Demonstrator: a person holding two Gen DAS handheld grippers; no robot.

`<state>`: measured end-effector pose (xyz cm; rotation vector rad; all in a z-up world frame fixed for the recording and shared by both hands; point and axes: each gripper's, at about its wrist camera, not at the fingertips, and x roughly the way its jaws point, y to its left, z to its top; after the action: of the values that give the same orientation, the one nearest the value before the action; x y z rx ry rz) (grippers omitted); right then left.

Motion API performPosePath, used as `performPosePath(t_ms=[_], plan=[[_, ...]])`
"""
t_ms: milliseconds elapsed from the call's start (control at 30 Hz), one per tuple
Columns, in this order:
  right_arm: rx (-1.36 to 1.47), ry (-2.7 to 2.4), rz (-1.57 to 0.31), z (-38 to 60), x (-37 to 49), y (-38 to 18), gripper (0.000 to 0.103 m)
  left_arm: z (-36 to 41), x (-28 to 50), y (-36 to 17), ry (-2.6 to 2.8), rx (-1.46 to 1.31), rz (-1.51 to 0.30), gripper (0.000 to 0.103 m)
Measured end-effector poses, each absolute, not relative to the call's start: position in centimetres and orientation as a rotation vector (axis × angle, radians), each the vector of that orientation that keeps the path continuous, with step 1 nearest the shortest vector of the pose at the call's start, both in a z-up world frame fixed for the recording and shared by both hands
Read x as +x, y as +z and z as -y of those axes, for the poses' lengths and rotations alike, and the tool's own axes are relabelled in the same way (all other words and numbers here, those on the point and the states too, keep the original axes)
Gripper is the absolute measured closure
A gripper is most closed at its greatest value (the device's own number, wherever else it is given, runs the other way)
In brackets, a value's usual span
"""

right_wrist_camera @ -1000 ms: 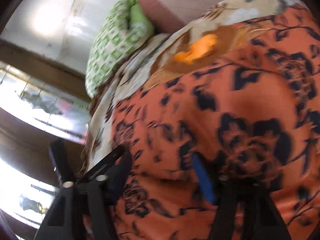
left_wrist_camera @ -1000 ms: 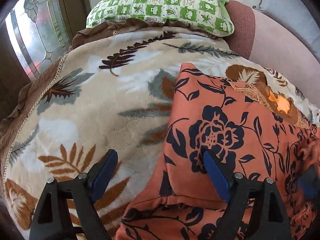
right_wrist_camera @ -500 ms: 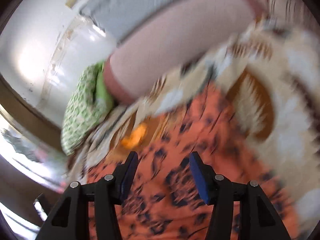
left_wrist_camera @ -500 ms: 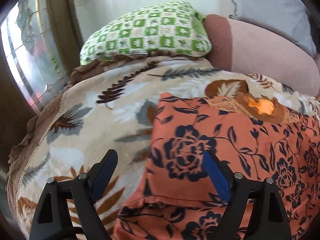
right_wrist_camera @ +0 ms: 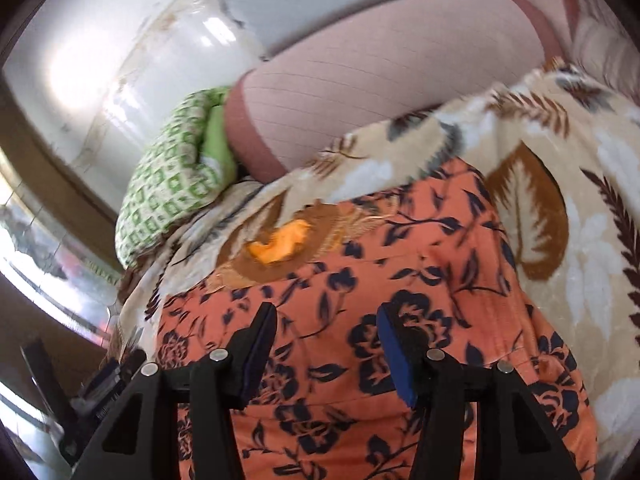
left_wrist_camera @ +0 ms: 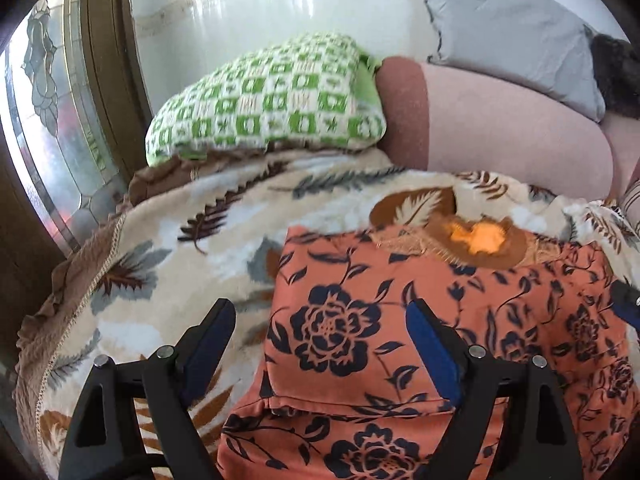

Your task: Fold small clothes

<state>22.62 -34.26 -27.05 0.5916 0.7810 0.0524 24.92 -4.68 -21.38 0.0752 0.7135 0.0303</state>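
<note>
left gripper (left_wrist_camera: 320, 344): fingers spread, empty, above garment's left edge | right gripper (right_wrist_camera: 326, 340): fingers half spread, nothing pinched | orange floral garment (left_wrist_camera: 420, 320): folded, under both, flat on leaf-print blanket (left_wrist_camera: 160, 248) | green checked pillow (left_wrist_camera: 264, 100) beyond

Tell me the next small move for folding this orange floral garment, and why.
Probably lower the left gripper onto the orange floral garment's left edge and pinch it. Both grippers hang open above the cloth, right gripper too, holding nothing, and the garment lies only partly folded on the leaf-print blanket.
</note>
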Motion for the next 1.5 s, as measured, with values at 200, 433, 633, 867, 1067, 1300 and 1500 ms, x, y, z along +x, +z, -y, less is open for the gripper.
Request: performPosePath(t_ms=[200, 433, 633, 867, 1067, 1300, 1500], plan=[[0.44, 0.039, -0.751, 30.5, 21.1, -25.0, 0.045, 4.2, 23.8, -19.8, 0.035, 0.05, -0.687, 0.016], [0.369, 0.037, -0.731, 28.9, 19.3, -24.3, 0.045, 3.5, 22.2, -18.9, 0.037, 0.039, -0.663, 0.016], [0.379, 0.05, -0.712, 28.2, 18.6, -24.0, 0.045, 3.0, 21.5, -18.5, 0.053, 0.046, -0.645, 0.016], [0.346, 0.059, -0.702, 27.1, 18.8, -23.8, 0.045, 2.3, 22.2, -18.4, 0.067, 0.032, -0.644, 0.016], [0.355, 0.039, -0.715, 27.6, 19.6, -24.3, 0.045, 3.3, 23.0, -19.2, 0.04, 0.041, -0.673, 0.016], [0.377, 0.011, -0.728, 29.0, 20.2, -24.9, 0.045, 6.7, 22.9, -19.9, -0.038, 0.085, -0.686, 0.016], [0.405, -0.001, -0.726, 30.2, 20.2, -24.9, 0.045, 9.7, 22.0, -20.1, -0.098, 0.152, -0.676, 0.016]])
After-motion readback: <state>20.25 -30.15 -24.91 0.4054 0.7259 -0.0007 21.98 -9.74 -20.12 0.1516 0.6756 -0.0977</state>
